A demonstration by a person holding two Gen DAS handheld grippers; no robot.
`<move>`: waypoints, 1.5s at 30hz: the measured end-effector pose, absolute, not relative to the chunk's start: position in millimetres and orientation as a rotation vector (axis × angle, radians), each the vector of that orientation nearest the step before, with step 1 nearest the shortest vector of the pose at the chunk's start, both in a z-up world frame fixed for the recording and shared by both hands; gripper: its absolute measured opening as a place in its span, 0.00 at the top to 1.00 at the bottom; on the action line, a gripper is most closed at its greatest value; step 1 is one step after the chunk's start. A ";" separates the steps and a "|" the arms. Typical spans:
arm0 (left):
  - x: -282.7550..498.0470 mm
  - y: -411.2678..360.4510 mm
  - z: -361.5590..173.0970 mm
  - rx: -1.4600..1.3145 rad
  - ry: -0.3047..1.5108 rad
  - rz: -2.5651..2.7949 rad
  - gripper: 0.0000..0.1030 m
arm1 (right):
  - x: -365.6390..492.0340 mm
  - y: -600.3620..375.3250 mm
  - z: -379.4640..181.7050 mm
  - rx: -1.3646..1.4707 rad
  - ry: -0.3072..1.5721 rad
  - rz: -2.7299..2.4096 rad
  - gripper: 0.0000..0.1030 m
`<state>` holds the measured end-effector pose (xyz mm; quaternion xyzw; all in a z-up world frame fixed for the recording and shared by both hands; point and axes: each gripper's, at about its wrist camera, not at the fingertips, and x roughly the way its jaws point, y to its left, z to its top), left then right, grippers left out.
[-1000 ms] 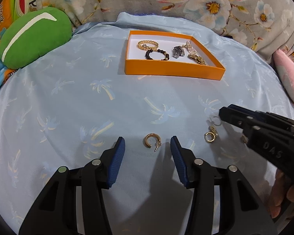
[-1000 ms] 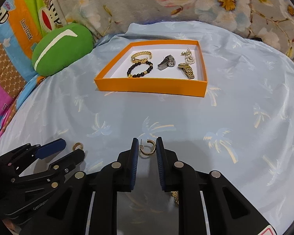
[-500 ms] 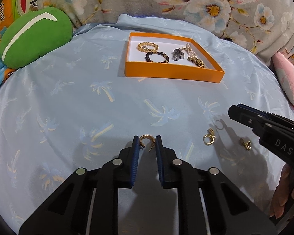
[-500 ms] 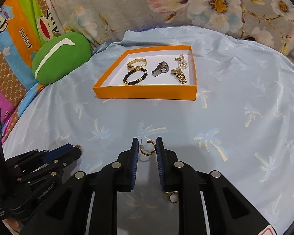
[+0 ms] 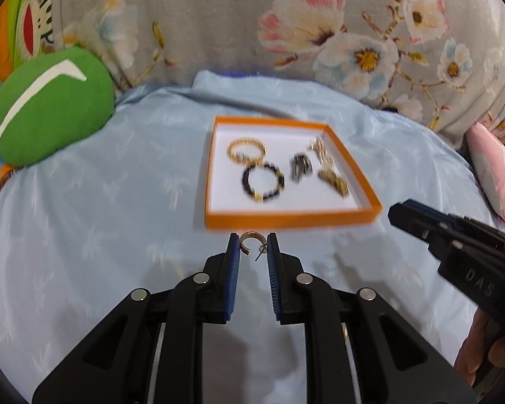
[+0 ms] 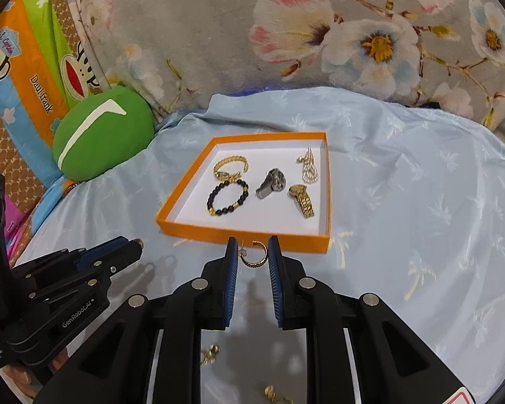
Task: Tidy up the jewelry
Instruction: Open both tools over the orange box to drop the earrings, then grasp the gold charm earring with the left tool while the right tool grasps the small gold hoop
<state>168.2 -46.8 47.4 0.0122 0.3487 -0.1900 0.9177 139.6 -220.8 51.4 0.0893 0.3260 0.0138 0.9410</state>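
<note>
The left gripper (image 5: 252,247), having closed on a hoop (image 5: 250,240), and the right gripper (image 6: 251,252) with its hoop (image 6: 256,256) are rising toward the tray (image 6: 245,232)

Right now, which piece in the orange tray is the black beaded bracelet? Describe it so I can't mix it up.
Find the shallow orange cardboard tray on the pale blue palm-print sheet. Inside, at its near left, lies the black beaded bracelet, just in front of the gold chain bracelet. It is the only ring of dark round beads, with a few gold ones.
</note>
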 end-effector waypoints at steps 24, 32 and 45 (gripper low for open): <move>269.6 -87.2 5.6 0.036 0.775 -0.381 0.83 | 230.0 -237.2 0.4 0.225 0.759 0.007 0.83; 264.4 -80.7 11.5 0.018 0.731 -0.371 0.72 | 223.6 -241.0 6.2 0.232 0.720 -0.004 0.81; 176.2 -19.6 7.3 -0.018 0.724 -0.344 0.71 | 115.9 -249.9 20.4 0.259 0.674 -0.053 0.81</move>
